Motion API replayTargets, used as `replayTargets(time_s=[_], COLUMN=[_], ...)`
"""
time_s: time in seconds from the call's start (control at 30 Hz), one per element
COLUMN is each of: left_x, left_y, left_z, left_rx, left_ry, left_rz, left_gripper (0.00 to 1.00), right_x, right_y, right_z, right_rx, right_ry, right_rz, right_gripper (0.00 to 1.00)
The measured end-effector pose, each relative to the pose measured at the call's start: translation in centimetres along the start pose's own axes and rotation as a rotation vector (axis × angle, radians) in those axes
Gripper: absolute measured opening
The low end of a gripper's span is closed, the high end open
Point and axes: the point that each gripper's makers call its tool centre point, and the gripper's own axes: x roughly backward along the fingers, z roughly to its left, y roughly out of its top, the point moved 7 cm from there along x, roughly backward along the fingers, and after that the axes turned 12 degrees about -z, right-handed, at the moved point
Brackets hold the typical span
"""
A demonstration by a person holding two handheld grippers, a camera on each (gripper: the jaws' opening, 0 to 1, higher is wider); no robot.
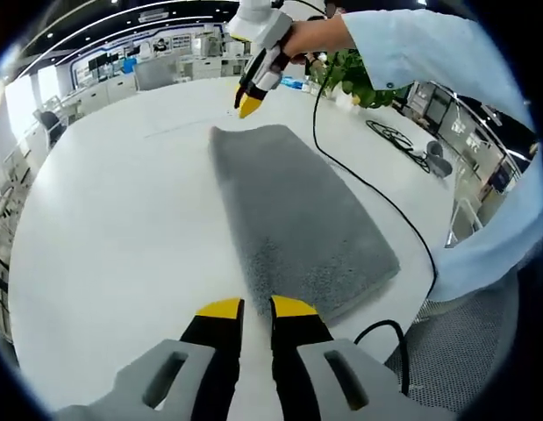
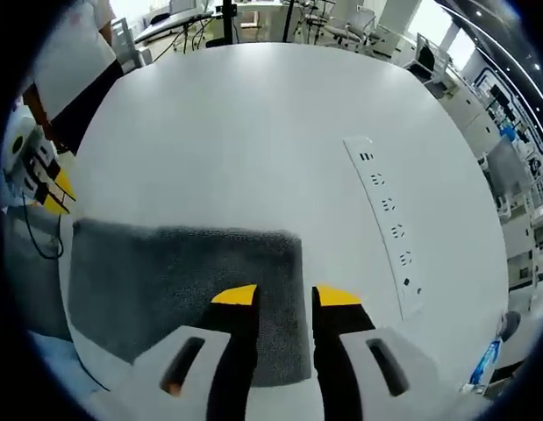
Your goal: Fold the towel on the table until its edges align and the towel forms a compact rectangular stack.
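Spreading across both views, the round white desk (image 1: 104, 228) carries a grey towel (image 1: 293, 219) that lies flat as a long rectangle, apparently already folded at least once. A strip of power sockets (image 2: 387, 224) is set into the desk top well apart from the towel, and a black cable (image 1: 376, 189) runs along one long edge of the cloth. Beyond the desk there is an open office with rows of workstations, some green leaves and a person's pale sleeve.

The towel's long axis runs from one tool to the other. In the left gripper view, the left tool (image 1: 256, 307) sits at the near short end, its jaws slightly parted and holding nothing. The right tool (image 1: 246, 103) hangs above the desk just past the far short end, appearing nearly closed and empty. In the right gripper view its jaws stand apart over a corner of the towel (image 2: 183, 281), gripping nothing, and the left tool (image 2: 56, 195) shows at the opposite end.

Each tool is nearest its own short edge, so the next fold probably brings one short end over the other, halving the length.
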Motion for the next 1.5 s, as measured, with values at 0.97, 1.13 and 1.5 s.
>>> replayTargets(time_s=[0.97,1.13,1.5], left_x=[-0.7,-1.4,-2.9], left_y=[4.9,5.3,5.9], left_z=[3.8,4.2,4.0], left_rx=[-0.151,-0.152,-0.144], left_ry=[-0.053,-0.068,-0.116], left_rz=[-0.086,-0.099,-0.122], left_gripper=[0.2,0.21,0.21], right_x=[8.1,9.3,10.9], right_y=[-8.4,-9.9,-12.3], right_z=[5.9,7.5,11.7], right_rx=[-0.304,-0.358,-0.508], right_ry=[-0.157,-0.174,-0.222], right_rz=[-0.125,-0.132,-0.177], right_gripper=[0.29,0.3,0.3])
